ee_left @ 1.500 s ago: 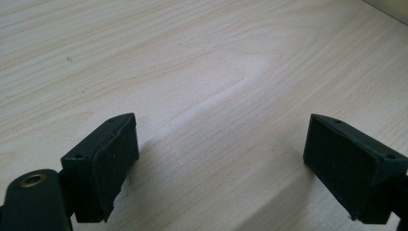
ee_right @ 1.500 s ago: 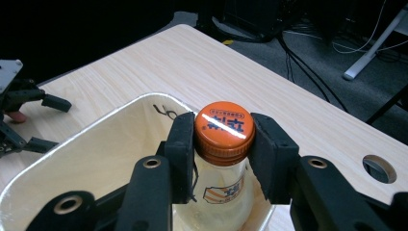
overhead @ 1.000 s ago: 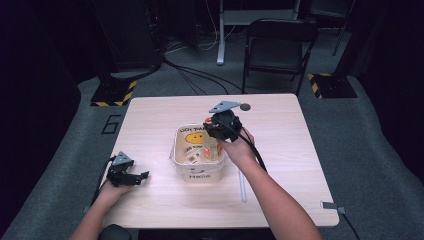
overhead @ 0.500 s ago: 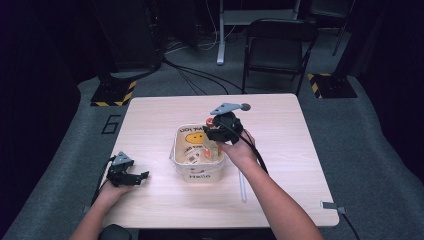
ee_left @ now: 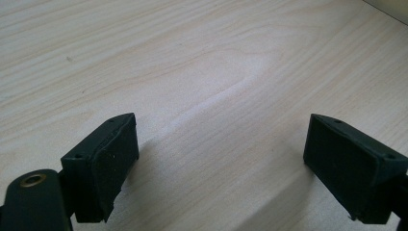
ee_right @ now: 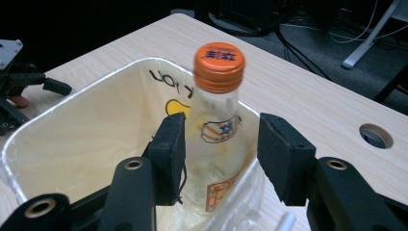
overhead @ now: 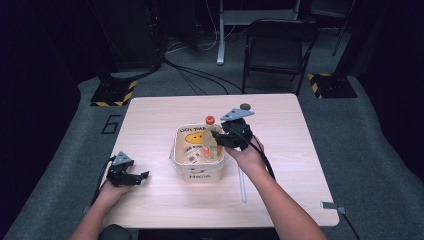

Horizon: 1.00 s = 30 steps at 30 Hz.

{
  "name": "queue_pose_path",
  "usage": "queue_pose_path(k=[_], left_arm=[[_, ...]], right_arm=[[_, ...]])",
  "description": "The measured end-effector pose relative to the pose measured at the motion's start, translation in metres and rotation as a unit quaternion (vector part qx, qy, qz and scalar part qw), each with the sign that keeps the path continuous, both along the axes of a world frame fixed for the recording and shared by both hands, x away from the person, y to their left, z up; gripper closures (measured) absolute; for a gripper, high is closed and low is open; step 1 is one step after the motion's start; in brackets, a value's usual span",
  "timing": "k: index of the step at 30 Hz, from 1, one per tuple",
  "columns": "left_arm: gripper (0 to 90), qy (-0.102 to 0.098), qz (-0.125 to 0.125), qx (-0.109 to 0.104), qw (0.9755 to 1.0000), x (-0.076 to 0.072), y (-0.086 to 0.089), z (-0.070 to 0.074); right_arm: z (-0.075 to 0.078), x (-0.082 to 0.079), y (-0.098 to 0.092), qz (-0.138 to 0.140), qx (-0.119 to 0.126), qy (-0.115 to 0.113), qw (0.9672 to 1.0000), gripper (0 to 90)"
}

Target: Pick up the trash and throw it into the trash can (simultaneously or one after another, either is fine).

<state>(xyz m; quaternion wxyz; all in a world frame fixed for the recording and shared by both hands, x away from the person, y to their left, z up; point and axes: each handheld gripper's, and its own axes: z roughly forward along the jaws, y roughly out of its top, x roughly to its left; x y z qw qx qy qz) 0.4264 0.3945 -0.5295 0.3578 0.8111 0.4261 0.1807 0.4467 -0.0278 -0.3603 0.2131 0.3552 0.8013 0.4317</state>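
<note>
Bottle stands in the bin, your right gripper around its neck with the jaws loose.

The wooden table point(overhead: 150, 125) has much free room toward 12 and 3 o'clock of the cream plastic bin point(overhead: 197, 176); the near edge is close behind your forearms, and a white stick point(overhead: 242, 186) lies at 4 o'clock of the bin. Your right gripper point(ee_right: 219, 154) has just been opening its jaws: the left pad touches the clear glass bottle point(ee_right: 217, 130), the right pad stands apart from it. The bottle is upright at the bin's wall, round, smooth, with an orange ribbed cap point(ee_right: 219, 60) and an orange-blue label. Your left gripper point(ee_left: 219, 159) rests at 9 o'clock of the bin, its jaws wide apart over bare pale wood grain.
</note>
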Motion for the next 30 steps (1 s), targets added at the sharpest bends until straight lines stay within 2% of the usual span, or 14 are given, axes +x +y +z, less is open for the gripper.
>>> queue_pose_path(k=[9, 21, 23, 30], left_arm=[[11.9, 0.0, 0.0, 0.0, 1.0, 0.0, 0.0, 0.0], [11.9, 0.0, 0.0, 0.0, 1.0, 0.0, 0.0, 0.0], [11.9, 0.0, 0.0, 0.0, 1.0, 0.0, 0.0, 0.0], [11.9, 0.0, 0.001, -0.001, 1.0, 0.0, 0.0, 0.0]], right_arm=[[-0.012, -0.012, -0.022, -0.026, -0.003, 0.002, 0.9997, 53.7], [-0.035, -0.026, -0.049, -0.057, 0.005, 0.012, 0.9983, 54.7], [-0.042, -0.029, -0.054, -0.064, 0.013, 0.02, 0.9977, 54.5], [-0.056, -0.035, -0.059, -0.073, 0.014, 0.036, 0.9966, 52.7]])
